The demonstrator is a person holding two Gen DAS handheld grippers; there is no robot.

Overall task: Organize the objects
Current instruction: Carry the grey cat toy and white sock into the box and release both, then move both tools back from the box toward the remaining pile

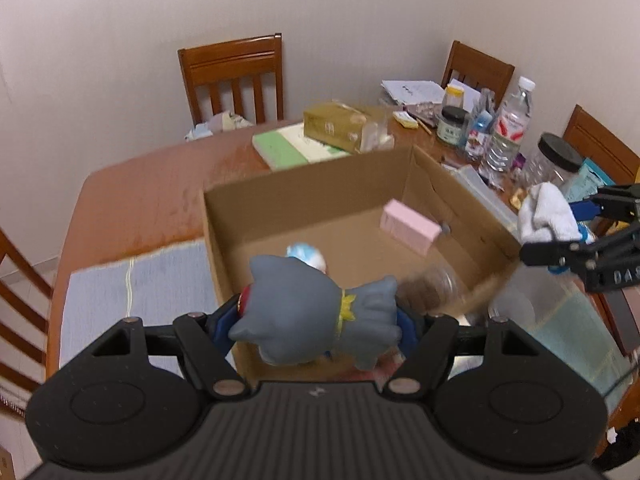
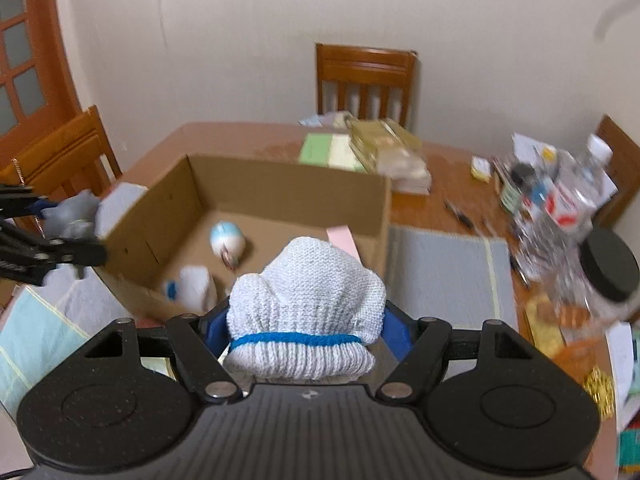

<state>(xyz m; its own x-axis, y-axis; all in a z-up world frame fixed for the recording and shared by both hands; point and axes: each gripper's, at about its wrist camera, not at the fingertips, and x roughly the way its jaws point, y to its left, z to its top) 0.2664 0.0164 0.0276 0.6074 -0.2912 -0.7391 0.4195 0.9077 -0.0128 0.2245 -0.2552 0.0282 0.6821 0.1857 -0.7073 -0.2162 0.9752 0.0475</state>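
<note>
At the bottom centre of the left wrist view, the left gripper point(image 1: 316, 330) is clamped on a grey toy figure point(image 1: 316, 316) above the cardboard box point(image 1: 304, 196) on the bench point(image 1: 132, 200). The right gripper point(image 2: 306, 332) grips a white knitted glove point(image 2: 306, 304) at lower centre; a pink box point(image 1: 408, 226) lies inside.

Left hand-held gripper point(image 1: 316, 330) black, ribbed housing, round textured discs, blue finger pads, silver pivot screws

Wooden chairs point(image 1: 234, 76) around table point(image 1: 132, 192); door point(image 2: 24, 60) beyond.
</note>
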